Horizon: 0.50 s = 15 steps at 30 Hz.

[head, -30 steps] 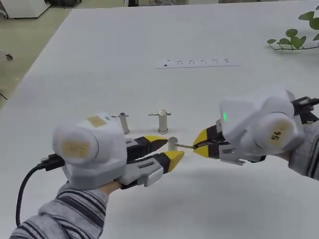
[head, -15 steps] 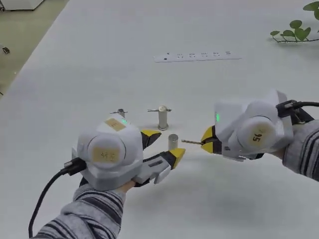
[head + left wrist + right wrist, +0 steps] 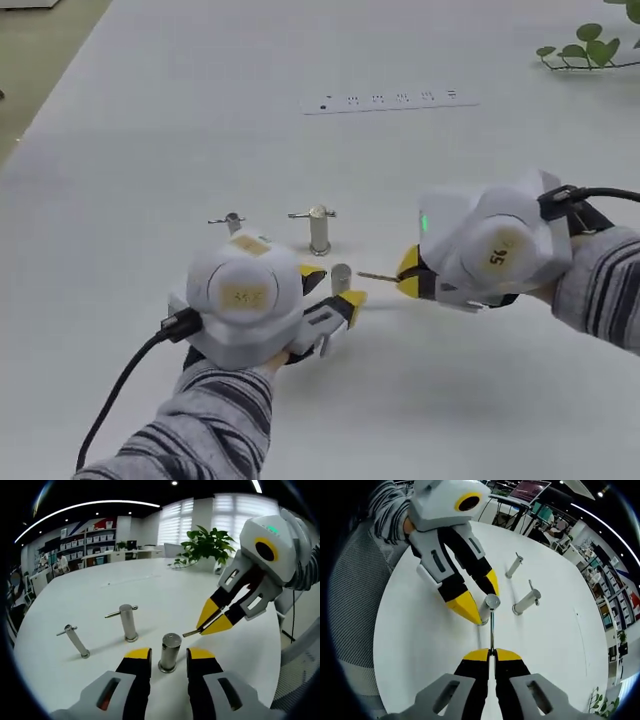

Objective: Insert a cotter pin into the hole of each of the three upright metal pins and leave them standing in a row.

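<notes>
White workbench (image 3: pixel 450 400), near side: the right gripper (image 3: pixel 404 278) clamps a cotter pin (image 3: pixel 378 276) level, tip aimed at the bare metal pin (image 3: pixel 341 278) just ahead (flanked by the parted jaws of the left gripper (image 3: pixel 334 287)).

Bright, even light from ceiling strips (image 3: pixel 90 503) floods the white tabletop (image 3: pixel 250 150), shadows stay soft and faint, and both fisheye gripper views bend strongly toward their edges.
</notes>
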Motion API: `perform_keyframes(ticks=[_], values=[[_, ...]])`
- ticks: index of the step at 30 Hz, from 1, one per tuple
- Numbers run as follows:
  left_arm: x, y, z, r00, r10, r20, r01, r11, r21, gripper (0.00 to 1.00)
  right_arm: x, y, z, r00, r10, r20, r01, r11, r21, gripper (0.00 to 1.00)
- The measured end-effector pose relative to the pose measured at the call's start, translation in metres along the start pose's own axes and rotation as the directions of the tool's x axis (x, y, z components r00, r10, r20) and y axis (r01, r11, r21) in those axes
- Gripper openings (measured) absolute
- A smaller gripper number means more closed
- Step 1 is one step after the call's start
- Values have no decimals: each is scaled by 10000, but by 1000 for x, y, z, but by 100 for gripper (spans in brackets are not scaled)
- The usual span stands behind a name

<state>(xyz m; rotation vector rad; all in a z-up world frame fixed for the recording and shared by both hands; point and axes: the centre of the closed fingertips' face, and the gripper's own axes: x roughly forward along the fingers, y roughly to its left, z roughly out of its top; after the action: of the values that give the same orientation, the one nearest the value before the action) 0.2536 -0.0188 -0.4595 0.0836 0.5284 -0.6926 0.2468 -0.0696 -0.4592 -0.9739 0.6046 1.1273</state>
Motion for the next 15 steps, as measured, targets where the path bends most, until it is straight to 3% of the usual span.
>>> perform_keyframes(ticks=[15], values=[[10,1,-6,9997,93,-247,-94,10000,-27,14,4,0,3,9999,140,-80,-139,9999,44,0]])
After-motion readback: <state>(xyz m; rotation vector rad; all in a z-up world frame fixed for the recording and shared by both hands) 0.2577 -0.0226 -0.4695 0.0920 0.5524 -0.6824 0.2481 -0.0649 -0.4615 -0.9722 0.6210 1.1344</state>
